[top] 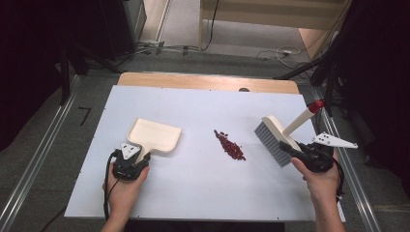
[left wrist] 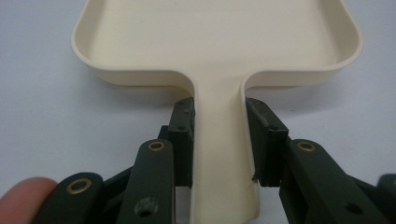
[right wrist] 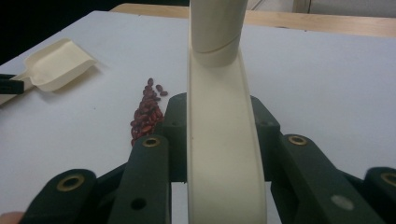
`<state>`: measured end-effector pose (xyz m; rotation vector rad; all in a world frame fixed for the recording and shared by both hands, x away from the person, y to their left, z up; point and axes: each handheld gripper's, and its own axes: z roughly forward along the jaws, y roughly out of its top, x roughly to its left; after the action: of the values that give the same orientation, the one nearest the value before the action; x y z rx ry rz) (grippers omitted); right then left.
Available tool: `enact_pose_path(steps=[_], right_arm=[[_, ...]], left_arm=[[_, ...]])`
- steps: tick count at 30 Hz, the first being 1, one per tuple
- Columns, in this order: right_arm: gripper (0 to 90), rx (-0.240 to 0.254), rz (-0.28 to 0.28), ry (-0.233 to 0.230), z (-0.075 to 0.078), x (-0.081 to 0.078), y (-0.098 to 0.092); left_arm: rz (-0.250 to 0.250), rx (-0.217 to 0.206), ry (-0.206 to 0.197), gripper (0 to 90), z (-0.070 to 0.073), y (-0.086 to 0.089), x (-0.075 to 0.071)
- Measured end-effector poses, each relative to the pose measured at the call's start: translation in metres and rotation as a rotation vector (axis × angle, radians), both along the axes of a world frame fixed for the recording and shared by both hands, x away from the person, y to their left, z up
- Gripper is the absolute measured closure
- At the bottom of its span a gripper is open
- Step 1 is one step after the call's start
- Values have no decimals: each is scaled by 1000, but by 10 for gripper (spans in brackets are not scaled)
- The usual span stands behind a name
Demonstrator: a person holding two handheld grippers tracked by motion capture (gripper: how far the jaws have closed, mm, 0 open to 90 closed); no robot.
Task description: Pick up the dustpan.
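A cream dustpan (top: pixel 157 135) lies flat on the white table sheet, left of centre. My left gripper (top: pixel 144 157) is shut on its short handle. In the left gripper view both pads press the sides of the dustpan handle (left wrist: pixel 219 154), with the pan (left wrist: pixel 219 32) just beyond. A cream hand brush (top: pixel 273 137) with grey bristles is at the right, bristles down, its red-tipped handle slanting up and right. My right gripper (top: pixel 292 147) is shut on the brush handle (right wrist: pixel 219 93). Between pan and brush lies a small pile of red beans (top: pixel 230 146), also in the right gripper view (right wrist: pixel 147 114).
The white sheet (top: pixel 193 193) covers a wooden table whose bare far edge (top: pixel 208 81) shows. Metal rails run along the floor on both sides. Cables lie on the floor beyond the table.
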<state>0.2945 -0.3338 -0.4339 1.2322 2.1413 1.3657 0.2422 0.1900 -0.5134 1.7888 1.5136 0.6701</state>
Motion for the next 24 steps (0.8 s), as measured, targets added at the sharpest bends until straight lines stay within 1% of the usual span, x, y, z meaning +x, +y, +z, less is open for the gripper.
enact_pose_path(steps=[1, 2, 3, 4, 6, 9, 11, 12, 15, 21, 24], right_arm=[[651, -2, -2, 0, 0, 0, 0], [652, 0, -5, 1, 0, 0, 0], [652, 1, -7, -1, 0, 0, -1], [651, 2, -8, -1, 0, 0, -1], [652, 5, -11, -1, 0, 0, -2], [652, 4, -17, -2, 1, 0, -3], [652, 7, -18, -9, 1, 0, -4], [652, 6, -23, -9, 1, 0, -4], [652, 11, -29, -11, 3, 0, -5], [652, 13, -40, -14, 3, 0, -8], [652, 18, -44, -13, 3, 0, -9]], left_arm=[[-3, -3, -8, 664, 1, 1, -1], [-7, -5, -7, 664, 2, 2, -1], [-14, -20, -7, 664, 3, 3, -1], [-20, -25, -10, 663, 5, 4, -2], [-28, -14, -21, 664, 9, 3, -3], [-55, -10, -33, 664, 18, 3, -5], [-77, 4, -43, 664, 24, 2, -6], [-81, 7, -47, 664, 27, 1, -7], [-97, -7, -60, 664, 36, 1, -6], [-130, -11, -70, 663, 48, -2, -2], [-152, -12, -65, 663, 51, -3, 0]])
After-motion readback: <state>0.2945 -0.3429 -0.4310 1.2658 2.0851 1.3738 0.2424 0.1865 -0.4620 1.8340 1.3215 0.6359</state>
